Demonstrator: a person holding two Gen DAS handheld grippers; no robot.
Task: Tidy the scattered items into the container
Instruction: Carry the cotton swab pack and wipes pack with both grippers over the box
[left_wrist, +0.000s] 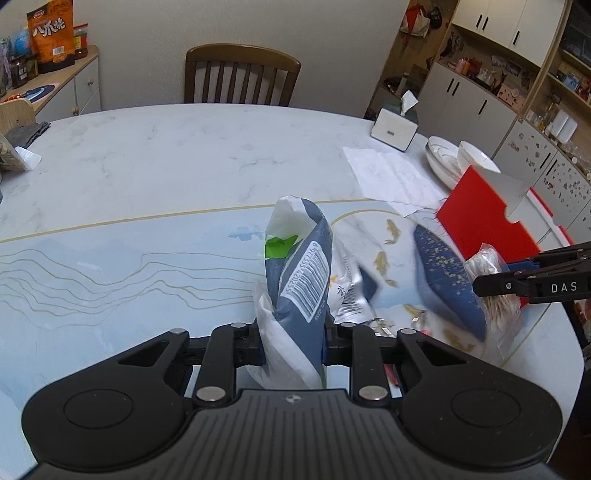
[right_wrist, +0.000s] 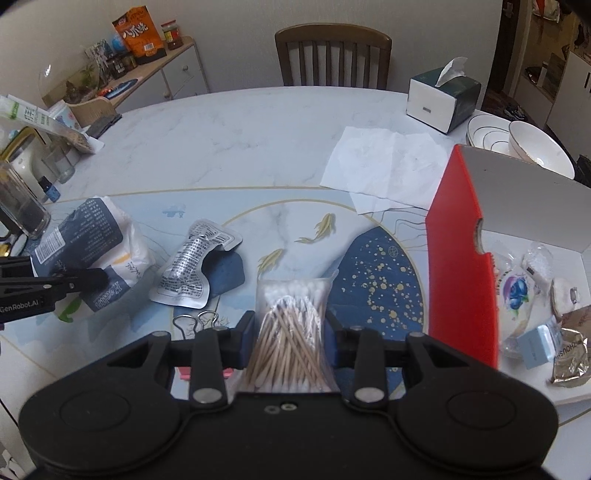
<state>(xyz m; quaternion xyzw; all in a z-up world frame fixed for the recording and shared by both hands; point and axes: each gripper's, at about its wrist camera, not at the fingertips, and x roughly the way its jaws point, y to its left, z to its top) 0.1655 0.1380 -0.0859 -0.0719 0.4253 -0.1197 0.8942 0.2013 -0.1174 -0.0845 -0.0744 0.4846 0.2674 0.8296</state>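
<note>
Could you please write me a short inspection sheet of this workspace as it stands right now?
Surface: marble table with a fish-print mat.
Job's things: red box open, several small packets inside; silver sachet and binder clips lie on the mat.
Clutter: tissue box, paper sheet, bowls.
Grippers: left gripper shut on blue-white pack; right gripper shut on cotton swab bag.
Cables: nothing seen.
Surroundings: wooden chair, sideboard with snack bag.
</note>
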